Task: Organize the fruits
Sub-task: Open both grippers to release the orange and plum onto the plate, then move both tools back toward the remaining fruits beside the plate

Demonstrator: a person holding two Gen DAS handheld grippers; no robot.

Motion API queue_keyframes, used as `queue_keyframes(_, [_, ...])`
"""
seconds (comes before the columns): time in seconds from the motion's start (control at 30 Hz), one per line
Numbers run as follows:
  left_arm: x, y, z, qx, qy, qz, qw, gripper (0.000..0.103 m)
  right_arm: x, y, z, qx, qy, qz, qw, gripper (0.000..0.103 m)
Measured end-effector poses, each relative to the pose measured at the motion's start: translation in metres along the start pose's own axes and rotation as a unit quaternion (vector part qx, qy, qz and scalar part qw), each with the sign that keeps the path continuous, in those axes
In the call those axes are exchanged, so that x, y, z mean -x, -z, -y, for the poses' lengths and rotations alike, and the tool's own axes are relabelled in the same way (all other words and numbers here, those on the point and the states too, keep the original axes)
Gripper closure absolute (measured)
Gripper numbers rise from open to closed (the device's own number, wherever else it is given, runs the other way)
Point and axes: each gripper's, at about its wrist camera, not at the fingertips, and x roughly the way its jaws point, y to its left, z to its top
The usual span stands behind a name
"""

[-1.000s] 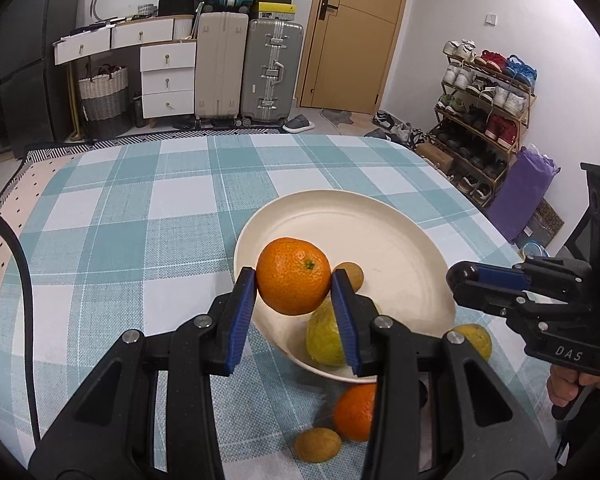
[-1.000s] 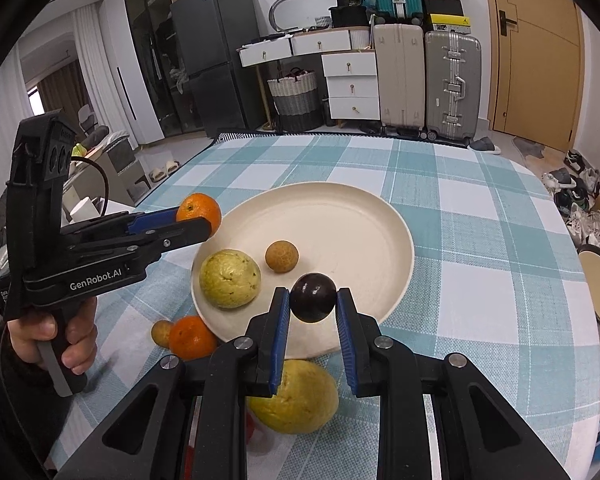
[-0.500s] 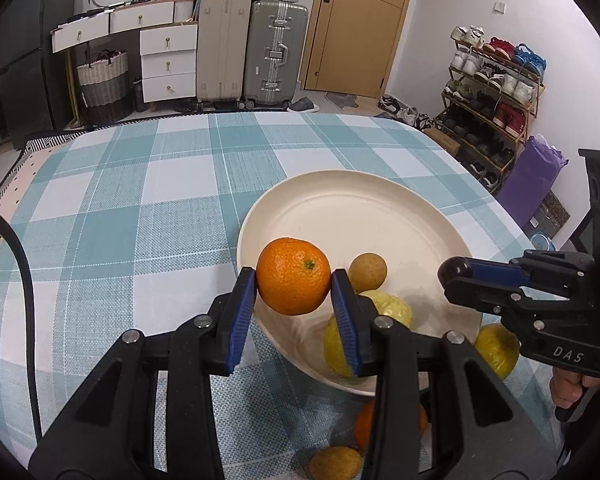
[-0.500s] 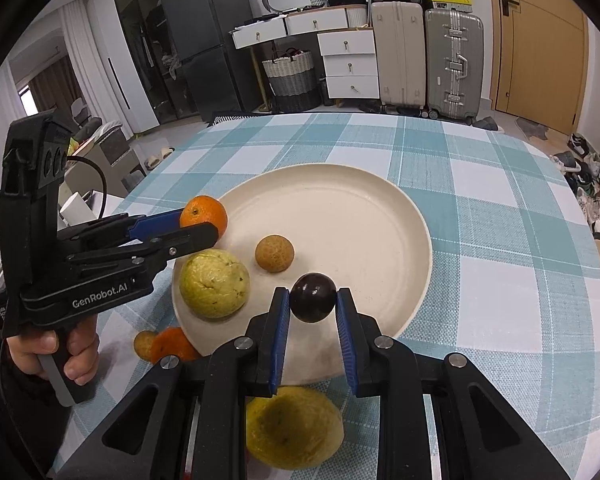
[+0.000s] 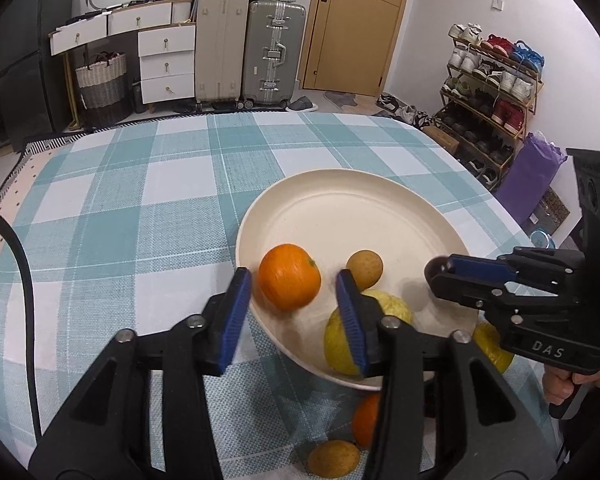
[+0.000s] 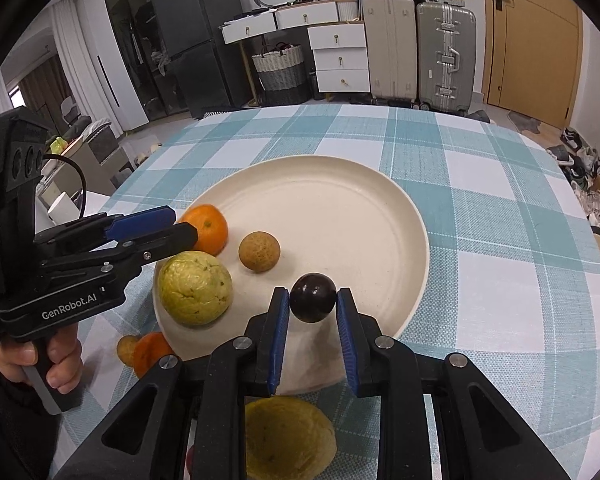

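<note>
1. Left tongs (image 5: pixel 292 304) are standing open, blue pads clear of the orange (image 5: pixel 289 276) on both sides; the orange is sitting on the near-left rim area of the cream plate (image 5: pixel 352 208), loose between the pads.
2. Right tongs (image 6: pixel 313 320) are looking spread too: a gap is showing beside the dark round fruit (image 6: pixel 313 297) on the right pad side, the left pad is near or just touching. The fruit is lying over the plate's near edge; can't tell if it is resting or only just let go.
3. Already sitting on the plate: a yellow-green guava (image 6: pixel 195 288) and a small brown round fruit (image 6: pixel 259 251).
4. Waiting off the plate on the checked counter (image 5: pixel 140 208): a second orange (image 6: pixel 150 350) with a small brown fruit (image 6: pixel 126 349) touching it, and a big yellow fruit (image 6: pixel 288 436) under the right tongs.
5. Handling, judged: the oranges are firm, middling weight, peel slightly springy, so grip across the widest middle. The dark fruit is looking smooth, glossy and light, so it is likely to slip or roll; pinch it dead centre.
6. The yellow fruit is looking bulky and heavier and may be soft-skinned; take it across its narrower width with the tongs wide, squeezing gently.
7. Round fruit near the rim is at risk of rolling off.
</note>
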Motion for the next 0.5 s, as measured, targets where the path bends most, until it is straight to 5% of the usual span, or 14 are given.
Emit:
queue_keyframes(0.2, [0.030, 0.002, 0.003, -0.001, -0.006, 0.024, 0.9997, 0.021, 0.022, 0.003, 0.001, 0.003, 0.012, 0.026, 1.000, 0.059])
queue_keyframes(0.5, [0.084, 0.027, 0.015, -0.006, -0.027, 0.057, 0.9980, 0.001, 0.061, 0.021, 0.011, -0.028, 0.013, 0.062, 0.998, 0.012])
